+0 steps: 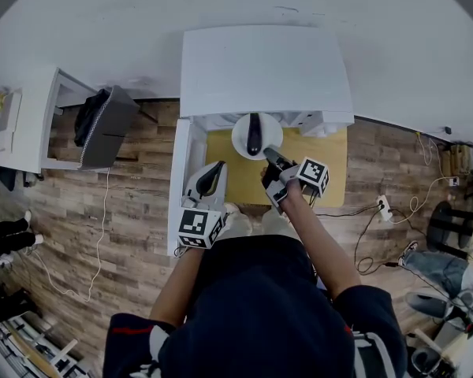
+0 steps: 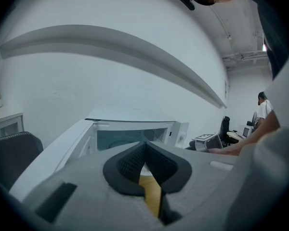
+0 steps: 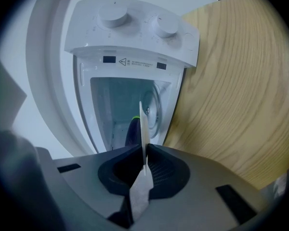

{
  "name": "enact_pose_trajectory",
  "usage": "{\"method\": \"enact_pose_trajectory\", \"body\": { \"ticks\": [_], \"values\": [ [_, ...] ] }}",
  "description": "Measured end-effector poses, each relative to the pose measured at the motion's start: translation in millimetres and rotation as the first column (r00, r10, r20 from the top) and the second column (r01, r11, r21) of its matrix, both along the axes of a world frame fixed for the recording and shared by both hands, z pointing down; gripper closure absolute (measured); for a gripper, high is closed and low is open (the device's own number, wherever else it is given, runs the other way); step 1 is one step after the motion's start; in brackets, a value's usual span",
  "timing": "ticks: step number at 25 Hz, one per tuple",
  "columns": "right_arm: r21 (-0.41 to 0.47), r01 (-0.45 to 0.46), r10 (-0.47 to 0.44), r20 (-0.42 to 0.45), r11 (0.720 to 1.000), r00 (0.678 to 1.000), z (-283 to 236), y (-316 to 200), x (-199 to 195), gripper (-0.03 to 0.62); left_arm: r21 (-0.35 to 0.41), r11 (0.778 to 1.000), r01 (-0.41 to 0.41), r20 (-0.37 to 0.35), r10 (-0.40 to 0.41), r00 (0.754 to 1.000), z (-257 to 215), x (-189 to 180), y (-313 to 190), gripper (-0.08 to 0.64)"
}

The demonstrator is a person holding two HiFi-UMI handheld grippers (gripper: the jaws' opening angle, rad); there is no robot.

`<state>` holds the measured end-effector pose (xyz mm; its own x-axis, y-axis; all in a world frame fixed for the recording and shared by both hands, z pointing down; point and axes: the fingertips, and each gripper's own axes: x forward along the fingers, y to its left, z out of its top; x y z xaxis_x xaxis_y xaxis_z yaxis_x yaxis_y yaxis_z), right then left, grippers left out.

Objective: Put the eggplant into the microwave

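Now the right gripper point(image 3: 144, 165) pinches the plate point(image 1: 243, 136) by its rim, with the eggplant point(image 1: 255, 132) on it at the microwave point(image 1: 264, 69) mouth (door swung left). The left gripper point(image 2: 145, 165) is closed and empty. This looks like the insertion step; next, slide the plate farther in, level, then release.

Left gripper point(image 2: 145, 153) jaws together, empty; open microwave point(image 2: 126, 136) ahead.

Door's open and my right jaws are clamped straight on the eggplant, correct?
Not quite. The right gripper is shut on the rim of the white plate, not on the eggplant, which lies on that plate. The right gripper view shows the thin rim between the jaws. The microwave does stand open, as you said.
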<state>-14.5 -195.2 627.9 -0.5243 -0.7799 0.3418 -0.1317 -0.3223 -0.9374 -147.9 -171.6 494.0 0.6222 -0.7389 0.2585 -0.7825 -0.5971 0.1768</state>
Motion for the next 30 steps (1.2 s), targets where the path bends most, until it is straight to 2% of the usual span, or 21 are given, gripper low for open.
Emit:
{"method": "enact_pose_trajectory", "body": {
  "ticks": [18, 30],
  "values": [
    [-0.038, 0.031, -0.031, 0.0, 0.999, 1.0, 31.5, -29.0, -4.1, 0.568, -0.029, 0.999, 0.03, 0.031, -0.029, 0.999, 13.9, -4.3, -7.3, 0.543],
    [-0.051, 0.008, -0.006, 0.03, 0.999, 1.0, 45.1, -44.4, -0.6, 0.568, -0.053, 0.997, 0.049, 0.041, -0.047, 0.998, 25.0, 0.4, -10.5, 0.543]
  ]
}}
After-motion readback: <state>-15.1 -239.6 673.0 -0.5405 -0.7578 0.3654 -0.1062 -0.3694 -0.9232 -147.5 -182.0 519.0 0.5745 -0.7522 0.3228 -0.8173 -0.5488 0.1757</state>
